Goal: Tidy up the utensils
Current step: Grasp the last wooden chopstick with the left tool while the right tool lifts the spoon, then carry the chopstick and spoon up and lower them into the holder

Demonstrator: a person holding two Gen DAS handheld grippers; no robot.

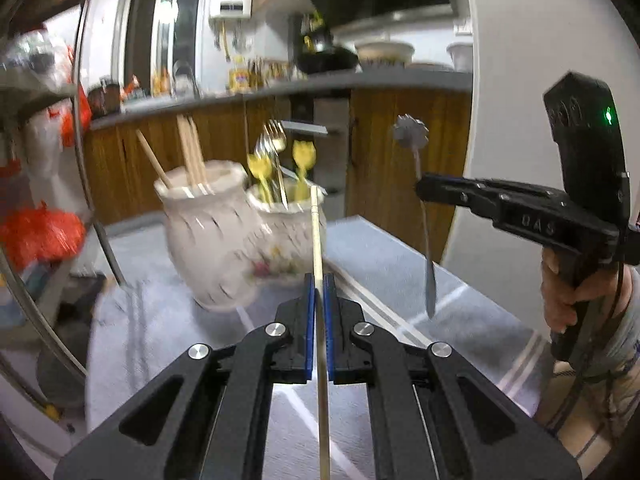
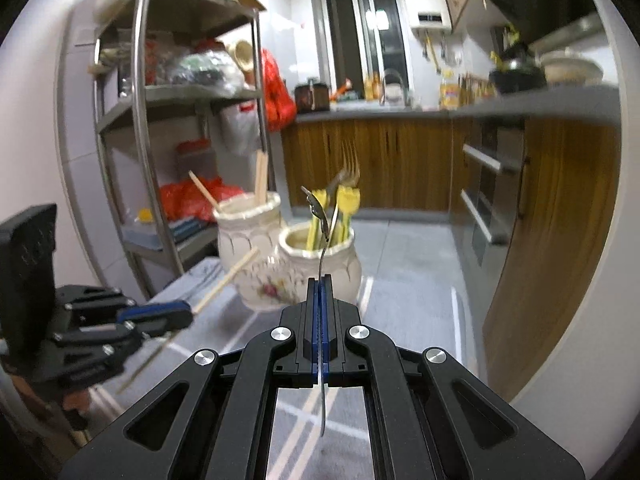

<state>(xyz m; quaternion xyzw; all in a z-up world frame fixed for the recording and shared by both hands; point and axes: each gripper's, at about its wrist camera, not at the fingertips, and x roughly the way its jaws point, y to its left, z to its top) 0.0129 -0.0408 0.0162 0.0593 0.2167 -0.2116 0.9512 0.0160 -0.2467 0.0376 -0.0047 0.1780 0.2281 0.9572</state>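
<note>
Left gripper [image 1: 319, 280] pinches one chopstick [image 1: 317, 224]; right gripper [image 2: 320, 280] pinches one metal utensil [image 2: 322, 258], both above table [image 1: 380, 260]. Two jars: left jar [image 2: 246, 224] holds chopsticks, right jar [image 2: 320, 264] forks.

2 jars [image 2: 288, 248] ahead, cloth [image 2: 404, 292] rightward open

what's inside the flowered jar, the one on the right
Sticking out of the flowered jar are yellow-handled utensils and metal forks. Their lower ends and the jar's bottom are hidden by its wall.
</note>
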